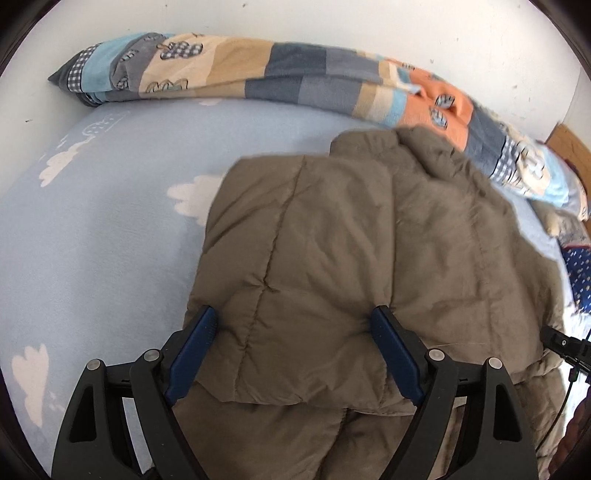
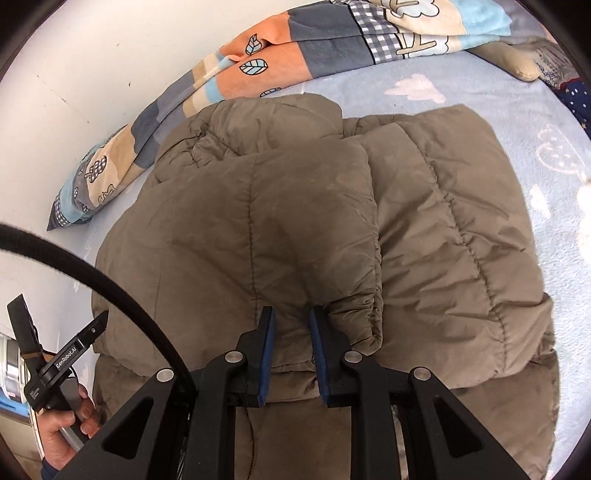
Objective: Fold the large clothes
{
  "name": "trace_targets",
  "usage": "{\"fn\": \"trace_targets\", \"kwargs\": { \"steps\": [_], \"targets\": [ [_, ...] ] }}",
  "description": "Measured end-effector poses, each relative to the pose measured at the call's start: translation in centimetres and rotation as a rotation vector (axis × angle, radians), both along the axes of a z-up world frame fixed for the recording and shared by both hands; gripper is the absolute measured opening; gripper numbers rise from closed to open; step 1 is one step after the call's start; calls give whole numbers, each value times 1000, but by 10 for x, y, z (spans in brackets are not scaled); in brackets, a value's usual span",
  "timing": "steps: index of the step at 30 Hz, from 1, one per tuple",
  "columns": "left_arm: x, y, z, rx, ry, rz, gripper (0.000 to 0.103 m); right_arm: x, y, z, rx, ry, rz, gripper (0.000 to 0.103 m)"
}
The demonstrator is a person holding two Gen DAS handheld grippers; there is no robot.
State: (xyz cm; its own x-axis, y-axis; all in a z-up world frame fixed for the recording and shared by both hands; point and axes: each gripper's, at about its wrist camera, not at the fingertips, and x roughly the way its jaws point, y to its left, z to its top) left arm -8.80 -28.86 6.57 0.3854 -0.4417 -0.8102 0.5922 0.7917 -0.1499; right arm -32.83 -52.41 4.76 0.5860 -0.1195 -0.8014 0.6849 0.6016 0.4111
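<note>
A brown quilted puffer jacket [image 1: 332, 229] lies folded on a light blue bedsheet with white clouds [image 1: 110, 240]. My left gripper [image 1: 294, 315] is open wide over the jacket's near part. A folded flap lies between its blue fingers [image 1: 199, 347], which rest against the fabric at each side. In the right wrist view the same jacket [image 2: 443, 221] fills the middle. My right gripper [image 2: 291, 312] is shut on a pinched fold of the jacket near the edge of the upper folded layer. The hand [image 2: 66, 424] holding the left gripper's handle shows at the lower left.
A patchwork quilt [image 1: 258, 70] in blue, beige and orange lies bunched along the white wall [image 1: 369, 22] behind the jacket. A dark blue dotted cloth [image 1: 580, 273] sits at the right. A black cable [image 2: 92, 277] arcs across the right wrist view's left side.
</note>
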Motion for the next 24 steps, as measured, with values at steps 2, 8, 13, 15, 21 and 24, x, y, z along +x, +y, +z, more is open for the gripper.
{"fn": "trace_targets", "kwargs": {
  "steps": [2, 8, 13, 15, 21, 24],
  "targets": [
    [-2, 2, 15, -51, -15, -1, 85, -3, 1, 12, 3, -32, -1, 21],
    [-10, -5, 36, -102, -63, -39, 85, -20, -1, 51, -81, -151, -32, 22],
    [-10, -15, 17, -41, -31, -66, 85, -21, -8, 40, -62, -119, -60, 23],
    [-12, -18, 7, -10, -21, -75, 85, -19, -10, 33, -46, -104, -56, 22],
    [-20, -22, 1, 48, -73, -79, 85, -11, -11, 16, -17, -45, -43, 23],
    [-25, -22, 10, 46, -95, -92, 85, -12, -9, 21, -24, -49, -38, 23]
  ]
}}
